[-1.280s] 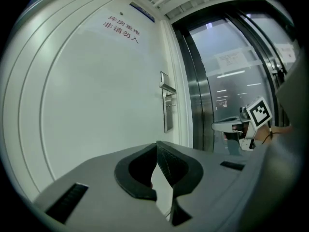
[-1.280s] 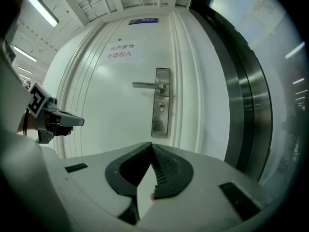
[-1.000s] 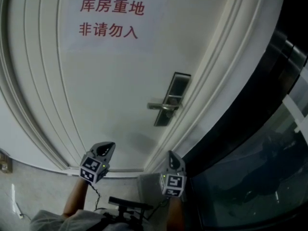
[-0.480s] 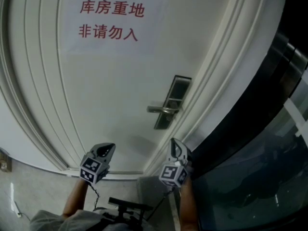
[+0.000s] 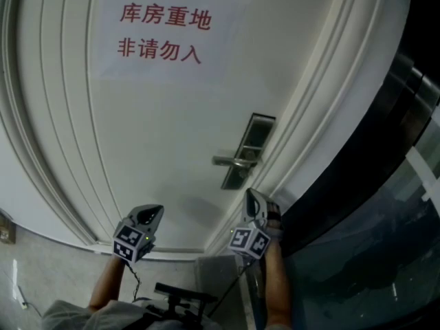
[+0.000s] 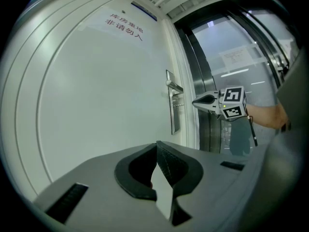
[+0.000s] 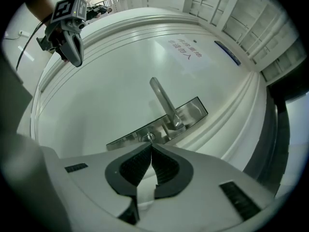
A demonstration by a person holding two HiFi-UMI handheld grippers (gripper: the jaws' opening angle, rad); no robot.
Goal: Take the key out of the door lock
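The steel lock plate (image 5: pixel 247 150) with its lever handle (image 5: pixel 232 161) sits on the white door (image 5: pixel 158 129). In the right gripper view the plate (image 7: pixel 190 114) lies across the middle, the lever (image 7: pixel 163 100) sticks out toward me, and the small round keyhole (image 7: pixel 150 137) is just beyond my jaw tips. It is too small to make out the key. My right gripper (image 7: pixel 151 146) is shut and holds nothing; it hangs just below the plate (image 5: pixel 251 196). My left gripper (image 5: pixel 148 214) is lower left, away from the door, shut and holding nothing (image 6: pixel 156 144).
A paper sign with red characters (image 5: pixel 163 31) is stuck high on the door. The moulded door frame (image 5: pixel 323 115) runs right of the lock, with dark glass panels (image 5: pixel 371 205) beyond it. In the left gripper view the right gripper (image 6: pixel 208 101) hovers by the plate (image 6: pixel 174 111).
My right gripper has risen toward the lock plate and rolled about its own axis, so its marker cube now faces differently. The left gripper has stayed where it was.
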